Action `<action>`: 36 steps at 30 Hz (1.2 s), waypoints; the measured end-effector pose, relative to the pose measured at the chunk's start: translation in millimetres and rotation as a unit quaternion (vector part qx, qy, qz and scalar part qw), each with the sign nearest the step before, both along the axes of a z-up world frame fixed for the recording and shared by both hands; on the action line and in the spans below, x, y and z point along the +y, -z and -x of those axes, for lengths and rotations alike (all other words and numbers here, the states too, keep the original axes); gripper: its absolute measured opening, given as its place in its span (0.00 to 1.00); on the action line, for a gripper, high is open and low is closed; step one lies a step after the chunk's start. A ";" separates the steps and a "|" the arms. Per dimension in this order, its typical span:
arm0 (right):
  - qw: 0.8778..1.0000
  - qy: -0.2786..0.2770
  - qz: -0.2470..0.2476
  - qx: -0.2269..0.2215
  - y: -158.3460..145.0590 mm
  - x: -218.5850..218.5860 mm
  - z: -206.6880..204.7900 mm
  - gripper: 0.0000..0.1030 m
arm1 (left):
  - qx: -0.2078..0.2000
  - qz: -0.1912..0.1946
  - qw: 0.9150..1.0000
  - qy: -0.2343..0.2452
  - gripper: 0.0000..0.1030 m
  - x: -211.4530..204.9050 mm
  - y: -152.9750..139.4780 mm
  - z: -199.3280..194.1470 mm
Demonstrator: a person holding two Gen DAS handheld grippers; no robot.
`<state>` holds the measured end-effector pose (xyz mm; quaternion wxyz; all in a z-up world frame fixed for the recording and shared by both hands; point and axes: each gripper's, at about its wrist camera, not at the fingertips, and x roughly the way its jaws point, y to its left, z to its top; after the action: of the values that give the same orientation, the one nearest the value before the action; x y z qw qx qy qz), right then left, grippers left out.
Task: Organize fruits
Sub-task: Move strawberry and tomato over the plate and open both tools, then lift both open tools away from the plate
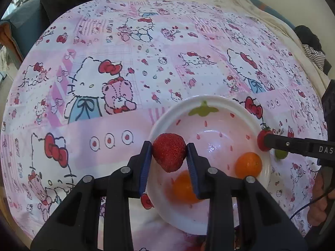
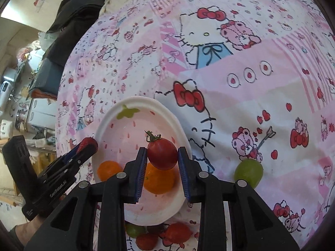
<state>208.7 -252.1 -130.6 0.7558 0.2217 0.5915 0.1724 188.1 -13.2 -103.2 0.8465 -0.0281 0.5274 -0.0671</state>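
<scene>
My left gripper [image 1: 169, 144] is shut on a red strawberry [image 1: 169, 155] and holds it above the left part of a white plate [image 1: 201, 104] with a strawberry print. Two oranges [image 1: 249, 164] [image 1: 184, 186] lie in the plate. My right gripper [image 2: 162, 149] is shut on a cherry tomato [image 2: 162, 154] with a green stem, over the plate [image 2: 146, 102] and above one orange [image 2: 160, 181]. The other orange [image 2: 108, 170] lies to its left. Each gripper shows in the other's view at the plate's rim. A green grape [image 2: 248, 172] lies on the cloth to the right of the plate.
A pink cartoon-print cloth [image 1: 125, 83] covers the table. On the near side of the plate lie another green grape [image 2: 135, 230] and two strawberries [image 2: 146, 240] [image 2: 178, 233]. Dark clothing [image 2: 79, 10] sits at the far edge. Household clutter [image 2: 21, 104] stands beyond the table's left side.
</scene>
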 end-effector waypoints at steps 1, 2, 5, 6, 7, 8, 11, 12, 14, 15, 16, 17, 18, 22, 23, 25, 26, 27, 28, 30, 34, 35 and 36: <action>1.000 -0.003 0.002 0.001 1.0 1.3 0.4 0.31 | -0.001 -0.002 1.000 0.003 0.29 -1.3 0.2 0.5; 1.000 -0.004 0.005 0.002 1.9 2.3 0.7 0.31 | -0.002 -0.003 1.000 0.005 0.29 -2.3 -0.1 0.9; 1.000 -0.006 0.002 0.008 4.2 3.8 1.1 0.31 | -0.001 -0.003 1.000 0.006 0.29 -3.2 -0.4 1.2; 1.000 -0.006 0.004 0.008 4.4 3.7 0.8 0.32 | 0.001 0.001 1.000 0.006 0.29 -3.3 -0.4 1.5; 1.000 -0.005 0.003 0.008 4.1 3.3 0.9 0.33 | 0.002 0.003 1.000 0.005 0.29 -3.1 -0.4 1.1; 1.000 -0.003 -0.001 0.007 3.8 3.1 1.1 0.33 | 0.004 0.004 1.000 0.006 0.29 -3.2 -0.1 1.2; 1.000 -0.001 -0.018 0.011 2.9 1.4 0.2 0.36 | 0.000 -0.005 1.000 0.008 0.48 -3.5 -1.2 2.2; 1.000 -0.001 -0.022 0.009 1.9 1.9 0.2 0.46 | -0.007 -0.003 1.000 0.006 0.63 -2.6 -3.3 2.7; 0.999 0.001 -0.033 -0.002 -3.6 1.7 0.7 0.62 | -0.021 -0.001 1.000 0.001 0.77 -0.7 -8.9 3.7; 0.999 0.001 -0.033 -0.011 -7.7 1.8 0.8 0.67 | -0.026 0.002 1.000 0.001 0.77 -0.3 -10.9 3.2; 0.999 0.000 -0.029 -0.018 -12.2 1.7 0.5 0.67 | -0.030 0.004 1.000 0.000 0.77 0.7 -13.7 2.7; 0.999 0.002 -0.028 -0.025 -17.0 0.3 -0.1 0.67 | -0.035 0.002 0.999 -0.003 0.77 2.0 -16.7 2.1; 0.999 0.006 -0.032 -0.032 -20.8 -2.1 -0.3 0.67 | -0.039 0.002 0.999 -0.007 0.77 3.5 -18.9 1.8; 0.998 0.017 -0.035 -0.048 -33.6 -10.5 -1.7 0.67 | -0.053 -0.001 0.998 -0.025 0.77 11.3 -26.3 -0.1; 0.998 0.020 -0.035 -0.051 -35.5 -12.4 -1.9 0.67 | -0.055 0.000 0.998 -0.030 0.77 13.9 -27.6 -0.8; 0.998 0.022 -0.036 -0.055 -38.8 -15.9 -2.2 0.67 | -0.055 0.000 0.998 -0.035 0.77 15.8 -29.1 -0.7; 0.998 0.024 -0.035 -0.057 -40.5 -17.0 -1.9 0.67 | -0.056 0.000 0.998 -0.038 0.77 16.8 -30.5 -0.1; 0.997 0.026 -0.034 -0.059 -42.2 -18.4 -1.4 0.67 | -0.058 0.000 0.998 -0.040 0.77 17.0 -32.0 1.4; 0.997 0.028 -0.035 -0.061 -43.8 -19.7 -0.5 0.67 | -0.059 0.000 0.997 -0.042 0.77 17.4 -34.4 3.5; 0.997 0.032 -0.037 -0.064 -47.2 -22.4 2.6 0.67 | -0.060 0.001 0.997 -0.045 0.77 18.3 -39.6 7.1; 0.996 0.038 -0.036 -0.066 -53.1 -28.0 12.6 0.67 | -0.063 0.011 0.996 -0.066 0.77 25.8 -54.5 19.1; 0.996 0.040 -0.036 -0.066 -55.2 -29.5 16.1 0.67 | -0.067 0.010 0.995 -0.070 0.77 27.5 -60.1 23.4; 0.996 0.042 -0.036 -0.067 -57.4 -29.9 19.1 0.67 | -0.071 0.008 0.995 -0.071 0.77 28.1 -64.5 27.0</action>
<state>189.6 -282.1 -73.2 0.7915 0.2616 0.5233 0.1768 161.1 14.9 -38.7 0.8843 -0.0674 0.4618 -0.0125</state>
